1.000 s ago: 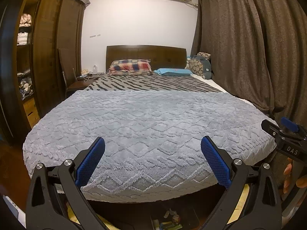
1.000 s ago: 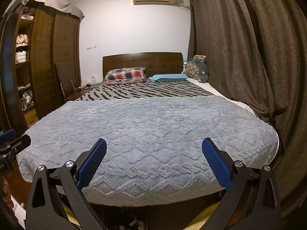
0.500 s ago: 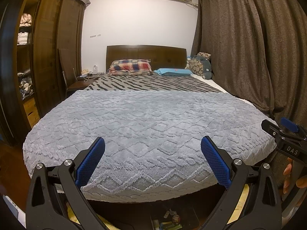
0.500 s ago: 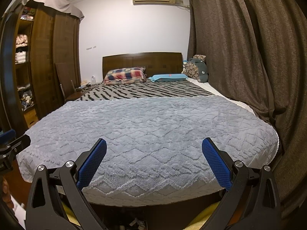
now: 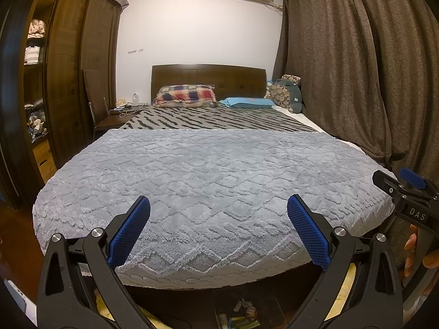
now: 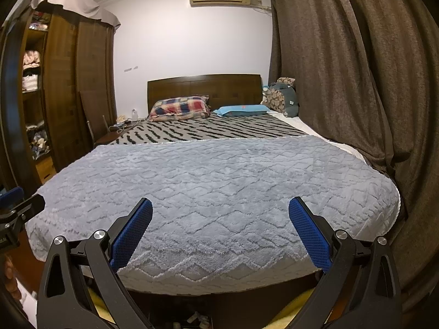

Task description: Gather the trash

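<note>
Small bits of trash (image 5: 242, 315) lie on the dark floor below the foot of the bed, between my left gripper's arms; a few also show in the right wrist view (image 6: 197, 319). My left gripper (image 5: 218, 229) is open and empty, held above the foot of the bed. My right gripper (image 6: 220, 229) is open and empty, held level beside it. The right gripper's tip also shows at the right edge of the left wrist view (image 5: 403, 189).
A bed with a grey fluffy blanket (image 5: 214, 181) fills the middle. A striped cover (image 5: 219, 119) and pillows (image 5: 185, 99) lie further back. Brown curtains (image 5: 356, 68) hang on the right. A wooden wardrobe (image 5: 63, 76) and a chair (image 5: 96, 101) stand on the left.
</note>
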Action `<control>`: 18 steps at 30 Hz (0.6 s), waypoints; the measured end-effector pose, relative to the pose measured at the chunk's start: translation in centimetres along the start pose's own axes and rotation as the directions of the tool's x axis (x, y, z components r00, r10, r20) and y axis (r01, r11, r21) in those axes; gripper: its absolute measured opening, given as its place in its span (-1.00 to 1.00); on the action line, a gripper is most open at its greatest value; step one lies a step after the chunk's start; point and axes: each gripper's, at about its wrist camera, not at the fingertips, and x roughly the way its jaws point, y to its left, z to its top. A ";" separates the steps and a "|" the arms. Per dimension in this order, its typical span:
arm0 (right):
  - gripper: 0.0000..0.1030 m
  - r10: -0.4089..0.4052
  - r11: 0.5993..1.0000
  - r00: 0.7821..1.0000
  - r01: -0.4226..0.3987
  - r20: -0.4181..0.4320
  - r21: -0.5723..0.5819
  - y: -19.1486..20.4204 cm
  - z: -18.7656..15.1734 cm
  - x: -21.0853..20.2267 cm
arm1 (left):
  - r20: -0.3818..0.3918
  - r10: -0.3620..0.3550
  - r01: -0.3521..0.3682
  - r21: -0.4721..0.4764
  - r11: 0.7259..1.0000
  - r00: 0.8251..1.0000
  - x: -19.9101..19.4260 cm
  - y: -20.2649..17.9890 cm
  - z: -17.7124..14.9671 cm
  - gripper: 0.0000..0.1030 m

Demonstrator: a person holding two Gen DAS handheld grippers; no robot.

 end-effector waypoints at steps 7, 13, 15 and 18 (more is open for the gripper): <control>0.94 -0.002 1.000 1.000 0.002 -0.001 0.001 0.0 0.0 0.0 | 0.005 0.003 -0.003 0.001 1.000 1.000 -0.2 0.0 0.0 0.84; 0.94 -0.002 1.000 1.000 0.002 -0.003 0.001 0.1 0.0 0.0 | 0.003 0.003 -0.003 0.004 1.000 1.000 -0.2 -0.1 0.0 0.84; 0.93 -0.003 1.000 1.000 0.003 -0.003 0.001 0.1 0.0 0.0 | 0.003 0.004 -0.004 0.004 1.000 1.000 -0.1 -0.1 0.0 0.84; 0.93 -0.003 1.000 1.000 0.003 -0.003 0.002 0.1 0.0 0.0 | 0.003 0.004 -0.004 0.005 1.000 1.000 -0.1 0.0 0.0 0.84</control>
